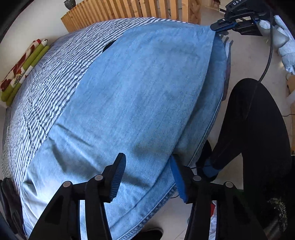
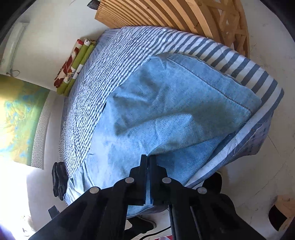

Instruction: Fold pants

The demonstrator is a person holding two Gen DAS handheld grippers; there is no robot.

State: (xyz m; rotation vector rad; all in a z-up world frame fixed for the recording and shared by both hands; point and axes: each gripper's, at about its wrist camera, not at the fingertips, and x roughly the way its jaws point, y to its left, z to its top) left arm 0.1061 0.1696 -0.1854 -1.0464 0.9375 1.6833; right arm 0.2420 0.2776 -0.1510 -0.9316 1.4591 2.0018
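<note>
Light blue denim pants lie folded lengthwise on a bed with a blue-and-white striped cover. My left gripper is open at the near end. Its blue-padded fingers stand wide apart over the hem, which hangs off the bed edge. At the far end my right gripper is shut on a corner of the upper denim layer and holds it raised. In the right wrist view, that gripper pinches the pants, and the cloth rises in a ridge toward the jaws.
A wooden slatted headboard stands behind the bed. A rolled green floral cushion lies along the far side. A dark bundle sits at the bed edge. The person's black-clad leg stands on pale floor to my right.
</note>
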